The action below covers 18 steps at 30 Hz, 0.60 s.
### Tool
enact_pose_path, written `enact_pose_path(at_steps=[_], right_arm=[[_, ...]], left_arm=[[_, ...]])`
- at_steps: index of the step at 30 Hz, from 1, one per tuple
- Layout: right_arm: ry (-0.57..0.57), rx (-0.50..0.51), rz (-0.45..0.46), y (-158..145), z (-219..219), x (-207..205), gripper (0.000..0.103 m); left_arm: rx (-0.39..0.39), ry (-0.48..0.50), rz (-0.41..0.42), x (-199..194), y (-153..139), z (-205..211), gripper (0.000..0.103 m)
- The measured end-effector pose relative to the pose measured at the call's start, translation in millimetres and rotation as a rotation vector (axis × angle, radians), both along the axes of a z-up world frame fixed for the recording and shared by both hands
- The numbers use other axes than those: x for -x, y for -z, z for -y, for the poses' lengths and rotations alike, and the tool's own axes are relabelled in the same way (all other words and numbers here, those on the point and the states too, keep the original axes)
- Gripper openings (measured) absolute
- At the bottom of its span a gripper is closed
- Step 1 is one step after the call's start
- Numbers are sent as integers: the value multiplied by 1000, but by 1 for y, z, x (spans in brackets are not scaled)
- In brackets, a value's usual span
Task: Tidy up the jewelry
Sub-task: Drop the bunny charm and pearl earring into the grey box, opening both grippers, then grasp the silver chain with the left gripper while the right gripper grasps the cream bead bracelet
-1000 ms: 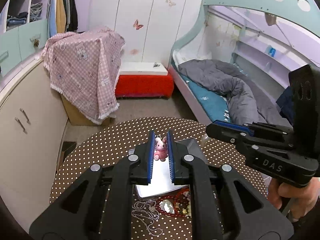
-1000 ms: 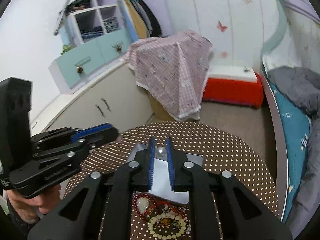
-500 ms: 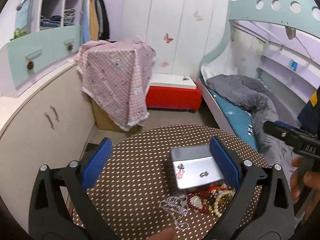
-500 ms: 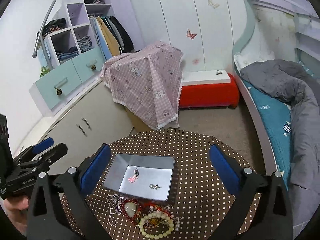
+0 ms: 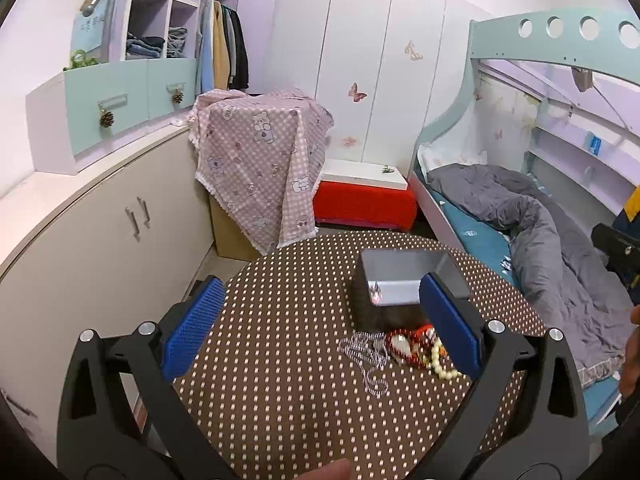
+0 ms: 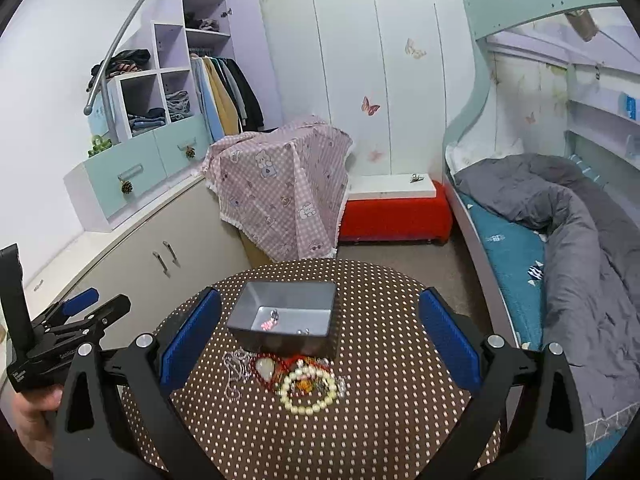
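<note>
A grey metal box (image 6: 285, 320) stands on the round brown polka-dot table (image 6: 380, 360). A small pink charm (image 6: 267, 323) and a small earring (image 6: 303, 331) lie inside it. The box also shows in the left wrist view (image 5: 394, 280). In front of the box lies a jewelry pile: a cream bead bracelet (image 6: 307, 392), a red cord with a pale pendant (image 6: 266, 367) and a silver chain (image 6: 233, 368). My left gripper (image 5: 320, 328) and my right gripper (image 6: 319, 344) are both open wide, empty, held back above the table's near side.
A low cabinet (image 5: 100, 240) runs along the left. A pink checked cloth covers a box (image 5: 260, 168) behind the table, beside a red bench (image 5: 362, 200). A bunk bed with a grey duvet (image 5: 540, 232) is on the right.
Both grippers opened, releasing the pink charm and the earring into the box. Both have since pulled back and up from the box.
</note>
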State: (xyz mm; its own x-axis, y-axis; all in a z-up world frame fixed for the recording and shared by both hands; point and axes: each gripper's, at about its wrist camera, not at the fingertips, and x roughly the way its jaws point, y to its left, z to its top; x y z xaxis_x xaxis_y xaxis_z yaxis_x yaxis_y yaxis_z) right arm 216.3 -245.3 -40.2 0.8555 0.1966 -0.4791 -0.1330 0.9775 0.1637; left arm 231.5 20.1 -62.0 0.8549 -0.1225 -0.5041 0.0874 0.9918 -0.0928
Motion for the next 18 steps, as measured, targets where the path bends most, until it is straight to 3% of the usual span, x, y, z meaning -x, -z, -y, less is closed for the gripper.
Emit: enact_pose_path(at_steps=[9, 18], right_arm=[[-10, -5, -31, 29, 0, 12, 95], [-9, -35, -149, 77, 4, -7, 95]], left_arm=[[-87, 43, -33, 16, 27, 19, 96], [-182, 129, -138, -14, 83, 41, 96]])
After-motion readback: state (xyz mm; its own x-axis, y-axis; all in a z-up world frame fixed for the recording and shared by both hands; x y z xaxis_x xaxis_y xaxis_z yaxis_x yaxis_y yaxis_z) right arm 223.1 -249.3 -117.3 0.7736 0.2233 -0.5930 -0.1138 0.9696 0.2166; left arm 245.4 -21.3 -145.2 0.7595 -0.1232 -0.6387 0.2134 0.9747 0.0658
